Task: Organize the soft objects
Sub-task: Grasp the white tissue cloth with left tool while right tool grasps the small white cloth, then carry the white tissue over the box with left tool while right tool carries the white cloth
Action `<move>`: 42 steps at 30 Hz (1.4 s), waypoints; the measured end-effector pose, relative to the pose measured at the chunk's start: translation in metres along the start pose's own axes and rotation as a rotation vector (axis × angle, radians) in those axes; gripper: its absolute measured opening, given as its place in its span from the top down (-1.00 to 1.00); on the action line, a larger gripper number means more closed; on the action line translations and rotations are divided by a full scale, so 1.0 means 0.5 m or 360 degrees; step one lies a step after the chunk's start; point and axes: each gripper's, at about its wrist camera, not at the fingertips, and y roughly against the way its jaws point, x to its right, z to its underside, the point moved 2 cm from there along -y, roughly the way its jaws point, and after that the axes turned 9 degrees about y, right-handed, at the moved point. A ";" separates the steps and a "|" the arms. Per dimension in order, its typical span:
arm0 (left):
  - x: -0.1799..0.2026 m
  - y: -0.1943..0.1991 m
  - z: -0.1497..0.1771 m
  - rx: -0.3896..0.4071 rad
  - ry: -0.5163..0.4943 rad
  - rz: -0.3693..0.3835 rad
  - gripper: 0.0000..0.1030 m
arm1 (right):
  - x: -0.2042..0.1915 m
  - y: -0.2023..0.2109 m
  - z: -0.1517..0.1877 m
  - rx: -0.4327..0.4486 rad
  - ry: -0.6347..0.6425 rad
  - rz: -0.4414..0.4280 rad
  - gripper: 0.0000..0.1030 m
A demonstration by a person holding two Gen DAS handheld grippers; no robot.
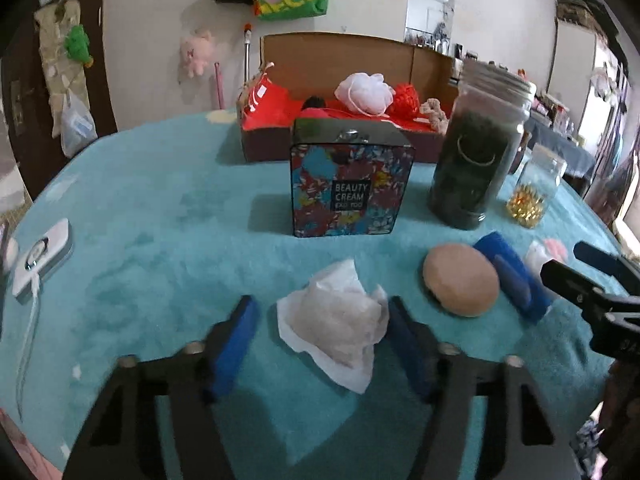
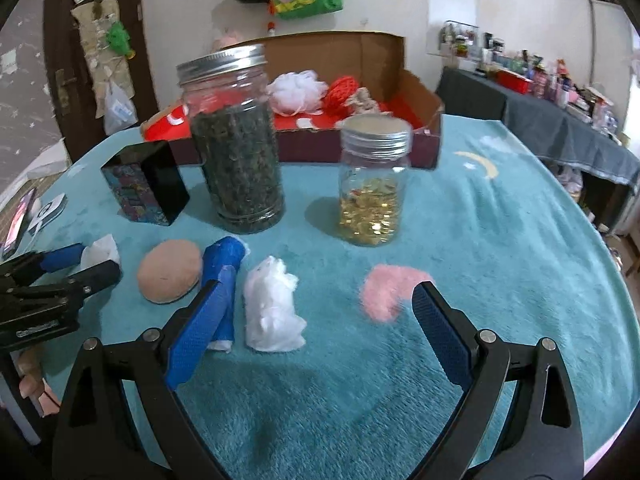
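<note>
A crumpled white tissue (image 1: 336, 320) lies on the teal cloth between the fingers of my open left gripper (image 1: 320, 312). Right of it lie a tan round sponge (image 1: 460, 284) and a blue roll (image 1: 512, 276). In the right wrist view my open right gripper (image 2: 316, 304) hovers over a white cotton wad (image 2: 272, 308), with the blue roll (image 2: 222, 268) by its left finger and a pink fluffy pad (image 2: 388, 292) by its right finger. The tan sponge (image 2: 170, 276) lies further left. My left gripper (image 2: 86, 268) shows there around the tissue (image 2: 102, 252).
A cardboard box (image 1: 340, 60) at the back holds a white mesh puff (image 1: 362, 92), red yarn (image 1: 406, 98) and red cloth. A flowered tin (image 1: 352, 188), a tall jar of dark leaves (image 2: 236, 144) and a small jar of yellow capsules (image 2: 372, 184) stand mid-table. A white device (image 1: 40, 260) lies far left.
</note>
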 end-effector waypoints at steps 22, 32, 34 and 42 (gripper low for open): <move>0.118 0.012 -0.034 0.0051 -0.0176 0.0346 0.58 | -0.019 0.032 -0.018 0.0110 0.0065 -0.0197 0.73; 0.124 0.008 -0.036 0.0040 -0.0192 0.0349 0.58 | -0.012 0.032 -0.021 0.0110 0.0060 -0.0192 0.73; 0.123 0.009 -0.036 0.0041 -0.0193 0.0348 0.58 | -0.012 0.033 -0.021 0.0112 0.0060 -0.0184 0.73; 0.095 0.010 -0.044 0.0045 -0.0162 0.0314 0.58 | 0.016 0.034 -0.012 0.0090 0.0024 -0.0156 0.73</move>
